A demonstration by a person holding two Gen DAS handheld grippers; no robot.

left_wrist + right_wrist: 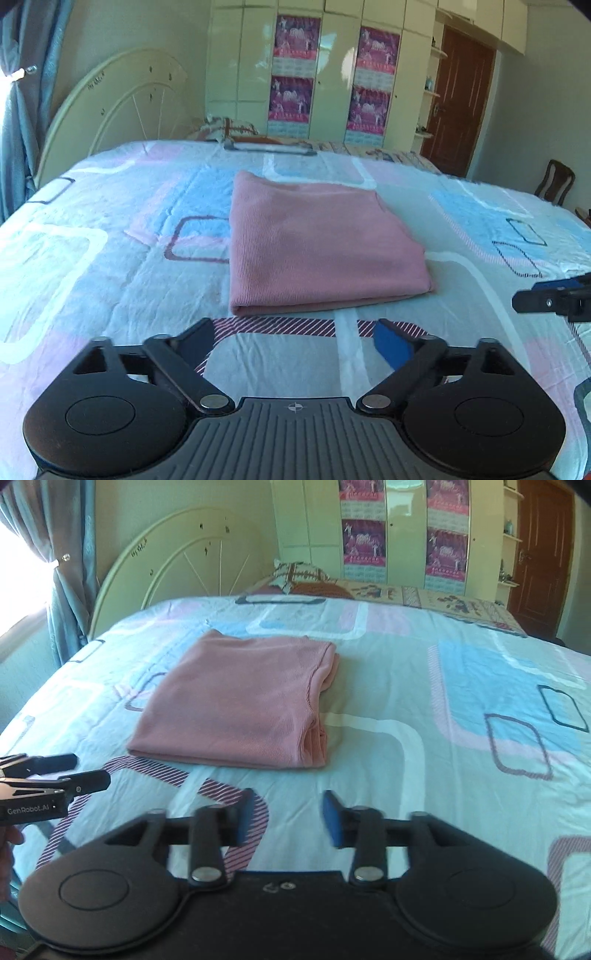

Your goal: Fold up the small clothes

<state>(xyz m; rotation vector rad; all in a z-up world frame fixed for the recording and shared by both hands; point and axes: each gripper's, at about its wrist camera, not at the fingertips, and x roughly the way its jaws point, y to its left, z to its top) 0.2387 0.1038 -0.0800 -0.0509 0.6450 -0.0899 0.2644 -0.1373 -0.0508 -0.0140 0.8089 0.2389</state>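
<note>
The pink garment [314, 243] lies folded mid-frame; both the left gripper [295, 339] and right gripper [288, 818] are open and empty, so folding looks finished.

1. This is a bedroom in a home: a wide bed [110, 229] under a patterned pastel sheet fills both views.
2. A cream arched headboard [192, 550] stands at its end, with a pillow [299, 574] beside it.
3. Tall cream wardrobes [332, 74] bearing pink posters [376, 48] line the far wall.
4. Curtains [70, 590] and a brown wooden door [461, 96] complete the room.
</note>
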